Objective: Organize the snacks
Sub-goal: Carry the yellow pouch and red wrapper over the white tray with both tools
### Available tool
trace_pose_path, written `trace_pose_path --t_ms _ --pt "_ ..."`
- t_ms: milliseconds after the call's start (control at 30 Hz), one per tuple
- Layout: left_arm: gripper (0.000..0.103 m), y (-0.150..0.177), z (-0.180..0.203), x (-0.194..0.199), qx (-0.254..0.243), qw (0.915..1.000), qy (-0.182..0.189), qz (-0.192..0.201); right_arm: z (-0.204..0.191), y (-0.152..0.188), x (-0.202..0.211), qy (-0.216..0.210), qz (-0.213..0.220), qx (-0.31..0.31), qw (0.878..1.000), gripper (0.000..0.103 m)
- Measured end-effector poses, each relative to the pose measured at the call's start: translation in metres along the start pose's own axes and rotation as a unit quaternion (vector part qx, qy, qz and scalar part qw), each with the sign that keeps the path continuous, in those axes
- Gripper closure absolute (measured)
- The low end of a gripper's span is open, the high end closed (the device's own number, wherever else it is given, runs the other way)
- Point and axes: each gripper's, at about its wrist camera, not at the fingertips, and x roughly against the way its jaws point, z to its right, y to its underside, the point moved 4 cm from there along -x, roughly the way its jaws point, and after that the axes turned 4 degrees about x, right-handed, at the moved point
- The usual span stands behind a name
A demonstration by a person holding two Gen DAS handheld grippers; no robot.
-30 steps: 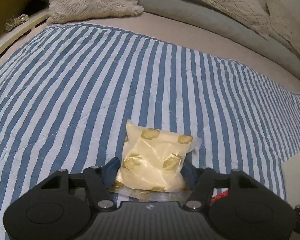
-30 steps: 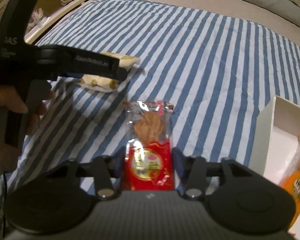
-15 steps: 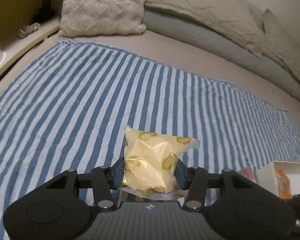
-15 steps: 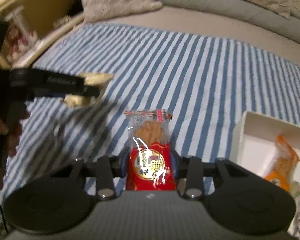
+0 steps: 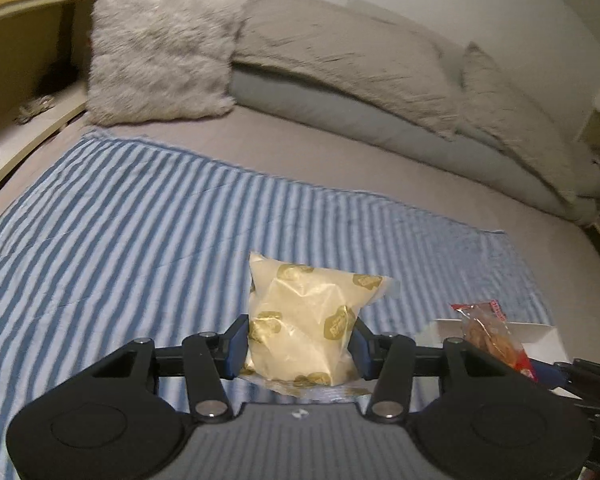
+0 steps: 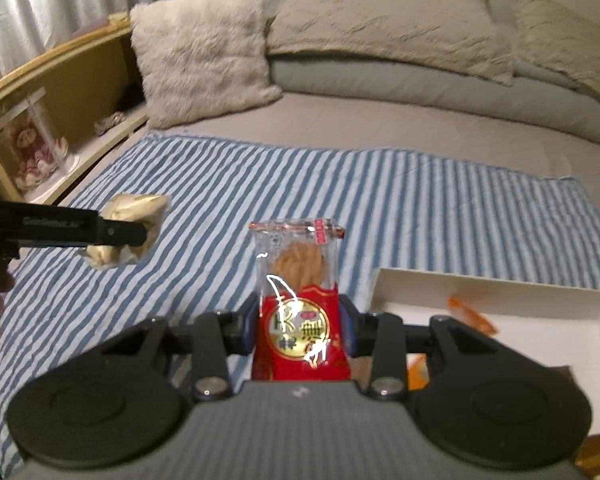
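L gripper [image 5: 298,346]: jaws clamped on cream plastic snack pouch [image 5: 304,320].
R gripper [image 6: 300,328]: jaws clamped on red-and-clear cracker packet [image 6: 300,320].
Advice: kept grips firm; lowered into white cardboard box [image 6: 480,284] w/o crushing.

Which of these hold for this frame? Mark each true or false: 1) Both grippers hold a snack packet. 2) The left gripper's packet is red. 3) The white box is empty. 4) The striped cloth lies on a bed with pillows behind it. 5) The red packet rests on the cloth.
1) True: the left gripper is shut on the cream packet, the right gripper on the red packet.
2) False: it is cream with gold prints; the red one is in the right gripper.
3) False: the white box holds at least one orange packet.
4) True: the striped cloth lies on a bed, with a fluffy pillow behind it.
5) False: it is held between the right gripper's fingers, off the cloth.
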Motion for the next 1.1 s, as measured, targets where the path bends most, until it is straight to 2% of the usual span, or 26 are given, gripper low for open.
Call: trace_pose_path --t_ms 300,700,967,1100 --pt "0.051 0.017 0.069 0.003 -0.011 0.9981 0.061 -0.002 0.050 0.026 0.043 0.048 0.026 -0.031 0.998 0.058" --pt "0.051 0.051 0.150 -0.022 -0.043 0.9916 0.117 -0.035 0.123 0.070 0.080 0.117 0.033 -0.078 0.990 0.058" --pt "0.051 0.069 0.187 -0.052 -0.057 0.9858 0.147 -0.058 0.164 0.098 0.086 0.156 0.024 -0.099 0.982 0.058" --pt "0.051 0.073 0.203 -0.072 -0.044 0.9826 0.166 -0.070 0.177 0.106 0.075 0.170 0.009 -0.102 0.980 0.058"
